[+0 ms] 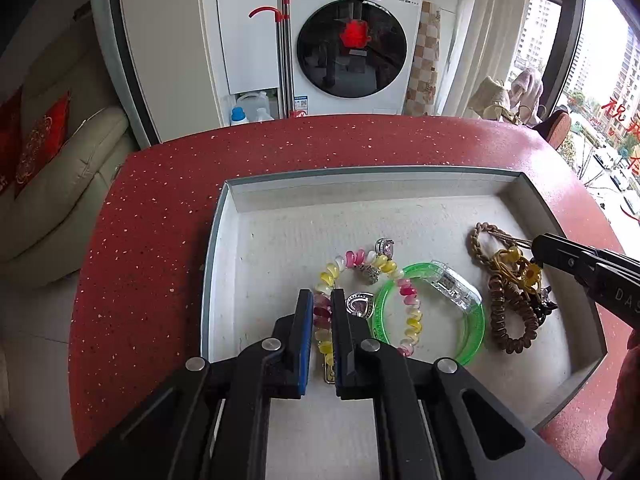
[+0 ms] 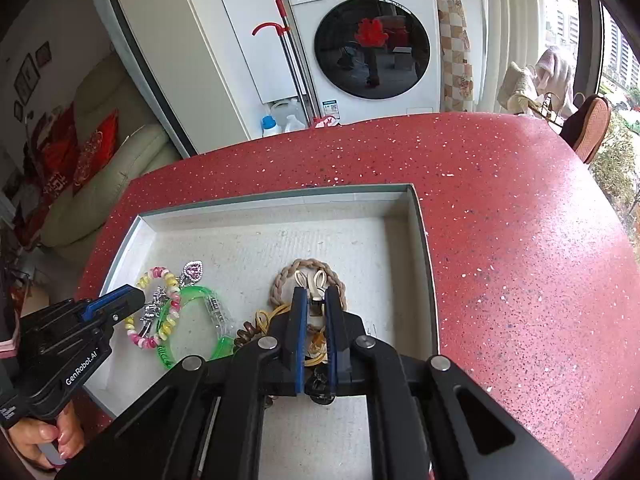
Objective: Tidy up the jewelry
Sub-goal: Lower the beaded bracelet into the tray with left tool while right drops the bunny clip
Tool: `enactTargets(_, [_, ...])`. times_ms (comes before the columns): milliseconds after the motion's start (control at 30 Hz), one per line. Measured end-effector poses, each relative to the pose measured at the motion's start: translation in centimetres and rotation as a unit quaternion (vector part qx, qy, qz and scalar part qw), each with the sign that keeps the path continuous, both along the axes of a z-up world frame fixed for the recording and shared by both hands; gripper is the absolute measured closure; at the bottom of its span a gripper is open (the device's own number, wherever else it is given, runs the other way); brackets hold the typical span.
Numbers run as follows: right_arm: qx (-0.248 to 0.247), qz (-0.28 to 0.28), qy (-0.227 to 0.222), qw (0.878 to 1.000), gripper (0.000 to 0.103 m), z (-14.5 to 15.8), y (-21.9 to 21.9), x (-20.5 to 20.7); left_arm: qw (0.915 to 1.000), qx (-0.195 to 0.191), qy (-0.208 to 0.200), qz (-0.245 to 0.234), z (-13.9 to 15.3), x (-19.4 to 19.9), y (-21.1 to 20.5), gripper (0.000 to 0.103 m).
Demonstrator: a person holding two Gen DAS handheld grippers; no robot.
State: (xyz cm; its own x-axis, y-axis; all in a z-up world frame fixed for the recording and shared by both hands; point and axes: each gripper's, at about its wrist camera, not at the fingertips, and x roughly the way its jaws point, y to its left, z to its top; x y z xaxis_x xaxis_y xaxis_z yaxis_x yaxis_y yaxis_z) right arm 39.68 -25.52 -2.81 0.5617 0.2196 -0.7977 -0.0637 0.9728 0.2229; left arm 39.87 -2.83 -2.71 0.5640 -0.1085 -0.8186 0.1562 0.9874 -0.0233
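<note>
A shallow white tray (image 1: 360,190) on the red counter holds the jewelry. My left gripper (image 1: 322,296) is shut on the pink and yellow bead bracelet (image 1: 412,316), at its left side. A silver heart charm (image 1: 360,304) and a green bangle (image 1: 472,340) with a clear clasp lie beside it. My right gripper (image 2: 316,294) is shut on a tangle of yellow cord and charms (image 2: 316,344), inside a tan braided loop (image 2: 280,286). A brown bead bracelet (image 1: 512,320) lies under that tangle. The left gripper also shows in the right wrist view (image 2: 138,298).
The red speckled counter (image 2: 500,220) runs wide to the right of the tray and ends at a curved edge. A washing machine (image 1: 352,40), a mop and a cream sofa (image 1: 60,184) stand beyond the counter.
</note>
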Motion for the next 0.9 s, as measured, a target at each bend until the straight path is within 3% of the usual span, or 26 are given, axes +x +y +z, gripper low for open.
enactTargets(533, [0.007,0.007,0.016,1.0,0.093,-0.7,0.1,-0.4,0.9995,0.028,-0.011,-0.008,-0.3,-0.7,-1.4,0.076])
enactTargets(767, [0.025,0.005,0.014,1.0,0.076,-0.3,-0.3,-0.8,0.9996,0.023,-0.017,-0.001,0.3,-1.0,-1.1,0.076])
enactTargets(900, [0.028,0.008,0.008,1.0,0.075,0.2,-0.1,-1.1,0.9995,0.024,-0.021,0.001,0.5,-1.2,-0.9,0.076])
